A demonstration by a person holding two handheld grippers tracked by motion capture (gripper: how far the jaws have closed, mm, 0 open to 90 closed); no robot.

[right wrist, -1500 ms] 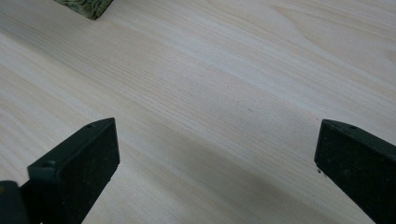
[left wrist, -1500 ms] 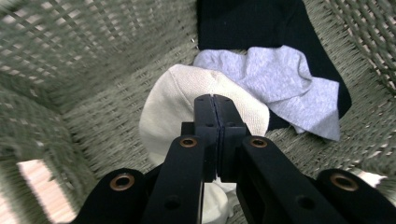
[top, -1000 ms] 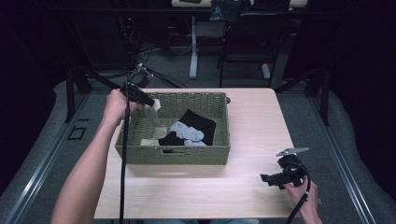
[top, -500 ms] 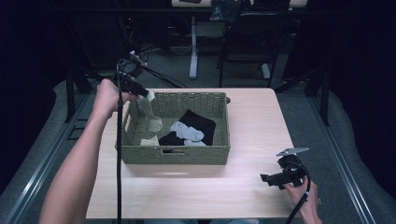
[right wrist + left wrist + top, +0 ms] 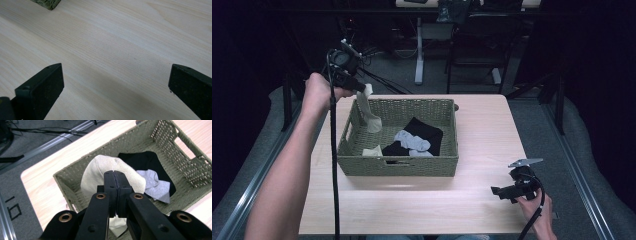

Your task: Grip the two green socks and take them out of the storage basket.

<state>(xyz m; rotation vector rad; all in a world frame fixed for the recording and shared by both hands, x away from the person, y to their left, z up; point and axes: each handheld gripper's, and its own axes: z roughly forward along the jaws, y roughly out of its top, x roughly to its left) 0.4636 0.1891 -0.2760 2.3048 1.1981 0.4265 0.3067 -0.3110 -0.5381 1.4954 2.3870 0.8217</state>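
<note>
Above the basket's [image 5: 362, 165] left rim, a beige sock [image 5: 368, 114] was held pinched by the left gripper [image 5: 357, 86]; right gripper [image 5: 507, 191] was held wide near the table's [image 5: 482, 125] front-right corner.

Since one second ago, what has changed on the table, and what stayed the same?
The left claw, shut on a beige sock, rose and lifted it up from the basket; the sock now hangs above the rim. The right claw, open, kept still over the table. The black and grey clothes did not move.
</note>
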